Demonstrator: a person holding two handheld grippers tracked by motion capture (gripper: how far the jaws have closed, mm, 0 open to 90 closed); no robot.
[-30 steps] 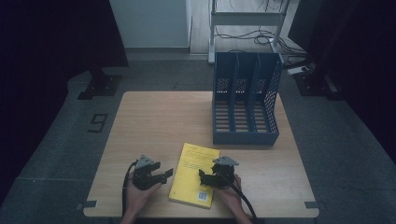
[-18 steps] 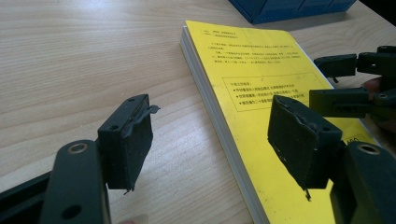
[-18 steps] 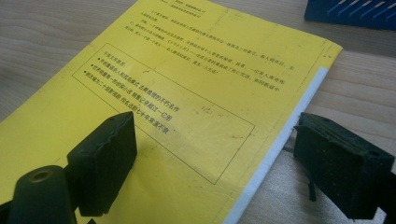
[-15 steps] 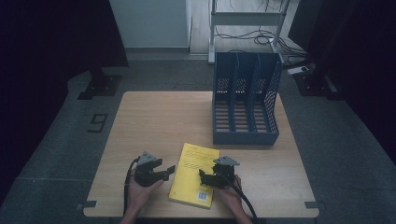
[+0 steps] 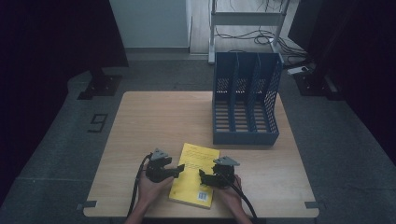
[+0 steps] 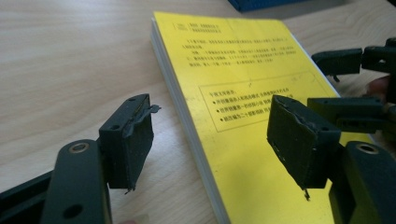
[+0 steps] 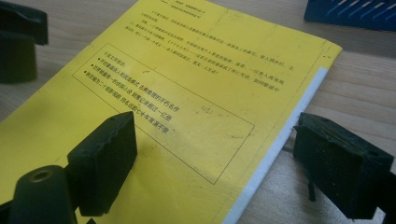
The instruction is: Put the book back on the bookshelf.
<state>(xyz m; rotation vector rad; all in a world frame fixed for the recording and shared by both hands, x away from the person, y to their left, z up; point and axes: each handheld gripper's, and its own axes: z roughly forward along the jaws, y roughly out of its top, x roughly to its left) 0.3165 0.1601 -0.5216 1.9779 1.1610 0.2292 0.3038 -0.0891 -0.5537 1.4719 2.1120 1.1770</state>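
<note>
While flat on the table [image 5: 140,121], the yellow book [image 5: 196,175] lies between both grippers' spread fingers [image 6: 128,140].

Matt yellow paper book [image 5: 194,174] lies on a smooth wood-grain table [image 5: 159,121] near a perforated blue plastic rack [image 5: 245,100].

High view: fixed, above the near edge of the table [image 5: 140,121], facing forward and down; whole tabletop in frame, with floor beyond the far edge. Distance is moderate, so the yellow book [image 5: 195,173] looks small. Left gripper view: camera rides on the left gripper [image 6: 210,144], very low and close to the tabletop, looking between its two jaws toward the right across the book's left edge; the other gripper's jaws appear at the right margin. Right gripper view: camera on the right gripper [image 7: 215,163], equally low and close, looking leftward and far across the book's cover and right edge. All three views share the book; both gripper views share its printed boxed text.
</note>
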